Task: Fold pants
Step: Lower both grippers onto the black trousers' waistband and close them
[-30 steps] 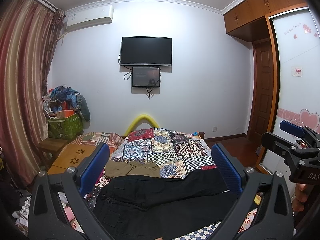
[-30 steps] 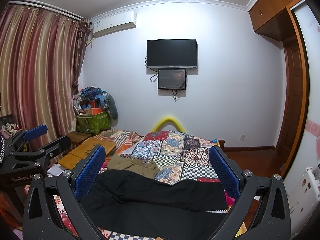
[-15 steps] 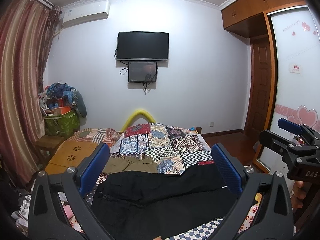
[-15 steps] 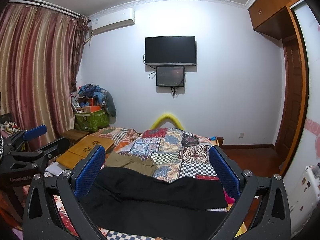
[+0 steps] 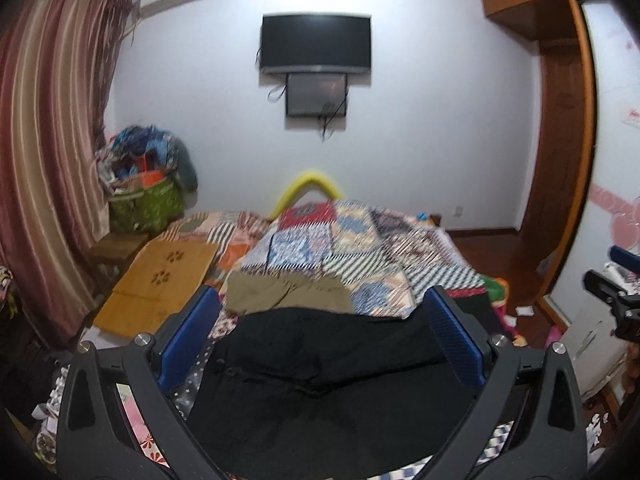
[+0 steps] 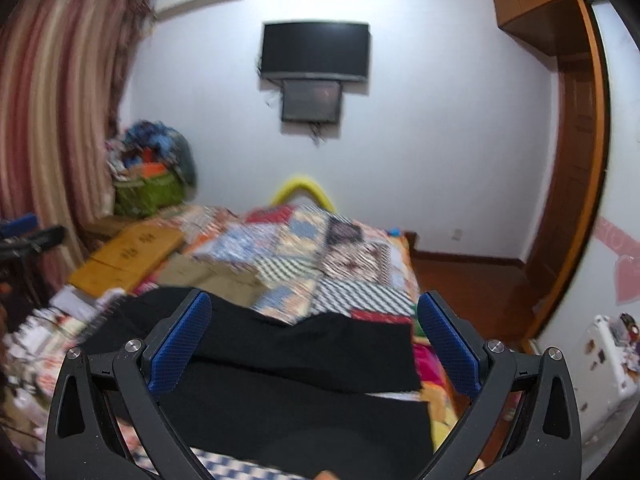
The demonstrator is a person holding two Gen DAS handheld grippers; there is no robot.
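Fingers point(image 5: 188, 344) of the left gripper point(image 5: 320, 340) and right gripper point(image 6: 316, 340) spread wide, holding nothing, above black pants point(image 5: 332, 384) lying spread across the near bed point(image 5: 360, 240); folding seemingly not yet begun.

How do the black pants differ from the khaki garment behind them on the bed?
The black pants lie nearest the cameras, spread wide across the bed between both open grippers; the khaki garment lies farther back, partly tucked under the patchwork quilt. The black pants show far more cloth; the khaki garment shows only a short, rumpled strip. The black pants' legs stretch toward the right; the khaki garment's shape cannot be made out. Both rest on the bed, ungripped.
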